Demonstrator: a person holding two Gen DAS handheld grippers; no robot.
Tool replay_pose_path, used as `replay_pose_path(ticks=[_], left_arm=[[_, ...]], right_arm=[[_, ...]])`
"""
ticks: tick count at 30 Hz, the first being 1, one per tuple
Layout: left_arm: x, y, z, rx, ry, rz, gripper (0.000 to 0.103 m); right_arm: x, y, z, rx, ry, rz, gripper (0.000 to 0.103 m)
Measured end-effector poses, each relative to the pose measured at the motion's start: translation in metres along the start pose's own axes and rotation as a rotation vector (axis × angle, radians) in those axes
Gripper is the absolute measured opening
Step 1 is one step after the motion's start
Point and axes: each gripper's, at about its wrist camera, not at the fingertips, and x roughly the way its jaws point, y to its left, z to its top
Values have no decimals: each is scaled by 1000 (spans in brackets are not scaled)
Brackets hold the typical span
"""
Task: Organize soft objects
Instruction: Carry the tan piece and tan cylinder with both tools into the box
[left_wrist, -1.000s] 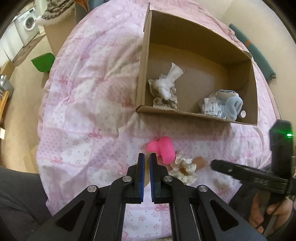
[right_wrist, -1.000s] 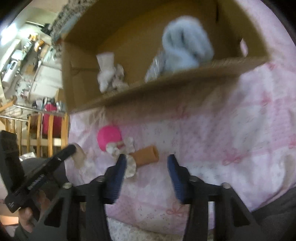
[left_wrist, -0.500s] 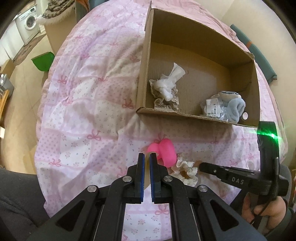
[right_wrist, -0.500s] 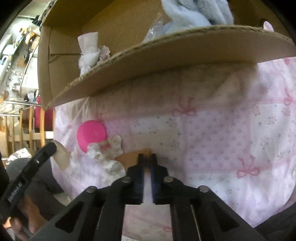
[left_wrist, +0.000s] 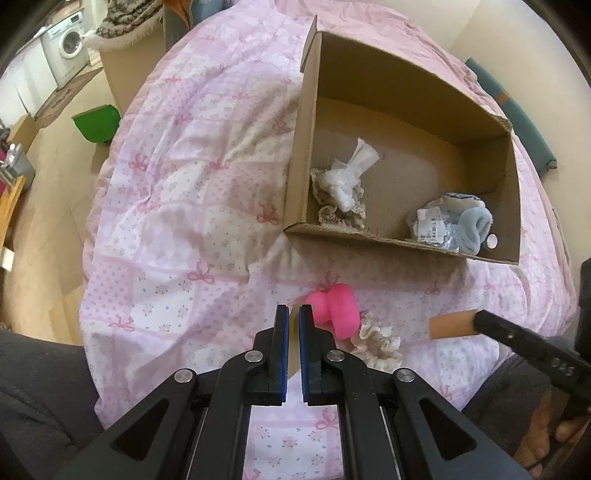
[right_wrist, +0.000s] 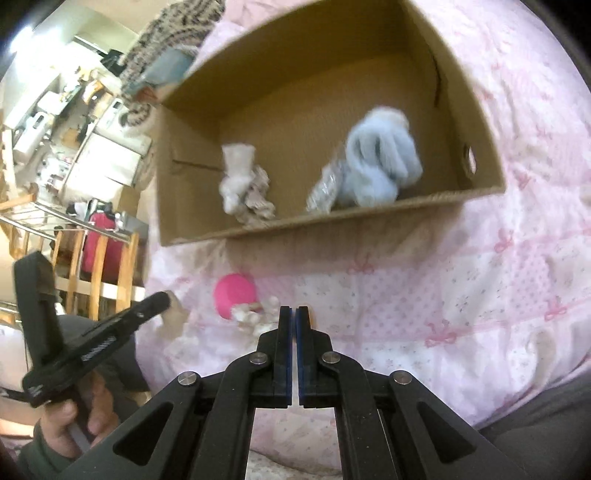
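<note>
A cardboard box (left_wrist: 303, 155) lies on the pink quilt, also in the right wrist view (right_wrist: 480, 110). Inside are white lace cloths (left_wrist: 345, 184) and a blue fluffy item (left_wrist: 472, 225). A pink soft toy (left_wrist: 338, 310) and a cream frilly scrunchie (left_wrist: 380, 341) lie in front of the box. My left gripper (left_wrist: 293, 314) is shut on a pale beige item, just left of the pink toy. My right gripper (right_wrist: 293, 314) is shut on a tan soft piece (left_wrist: 452, 325), lifted above the quilt right of the scrunchie.
The pink quilt (left_wrist: 184, 221) covers the bed. Beyond its left edge are the floor, a green bin (left_wrist: 96, 123) and a washing machine (left_wrist: 68, 44). A wooden chair (right_wrist: 99, 258) stands left of the bed.
My right gripper closed on the tan piece beside the scrunchie and lifted it up and to the right. My left gripper stayed shut in place.
</note>
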Motion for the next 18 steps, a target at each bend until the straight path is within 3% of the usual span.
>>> replay_pose_path(ticks=[7,18], left_arm=[[-23,-3,14,-23,-36,-54,5],[-61,-30,72,61,-172,-29,5]], right_arm=[[-34,9,6,-25,-64,40,4],[-85,16,40,-51,-213,93,4]])
